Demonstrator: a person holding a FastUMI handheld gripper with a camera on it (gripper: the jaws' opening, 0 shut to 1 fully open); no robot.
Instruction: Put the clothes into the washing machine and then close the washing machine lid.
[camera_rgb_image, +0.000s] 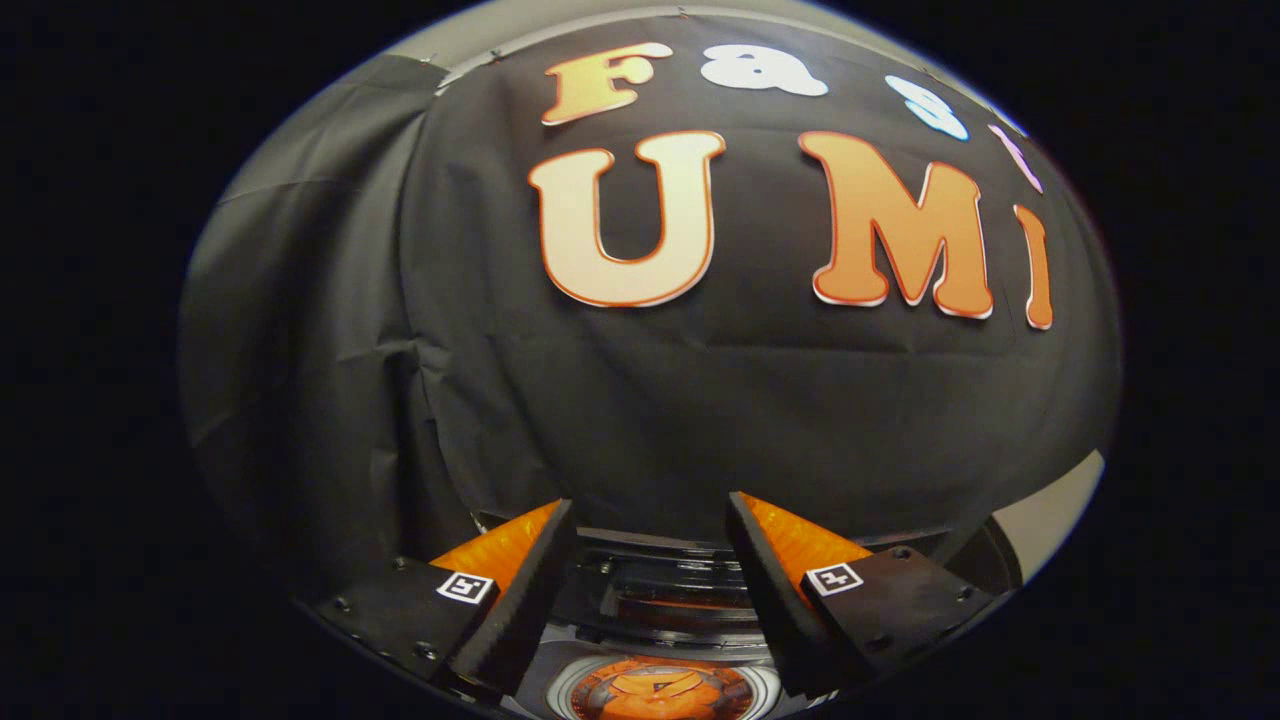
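Note:
My gripper is open, with a wide gap and nothing held between its fingers. It is raised and faces the black cloth wall of the booth. Below and between the fingers lies the dark, glossy top of the washing machine, with ridged bands across it. Close under the gripper sits a round pale-ringed part with something orange in its middle; I cannot tell whether that is clothing. Whether the lid is up or down is hidden from here.
The black cloth wall hangs just beyond the machine and folds into a corner on the left. A pale strip of wall shows at the right, beside the machine's far edge.

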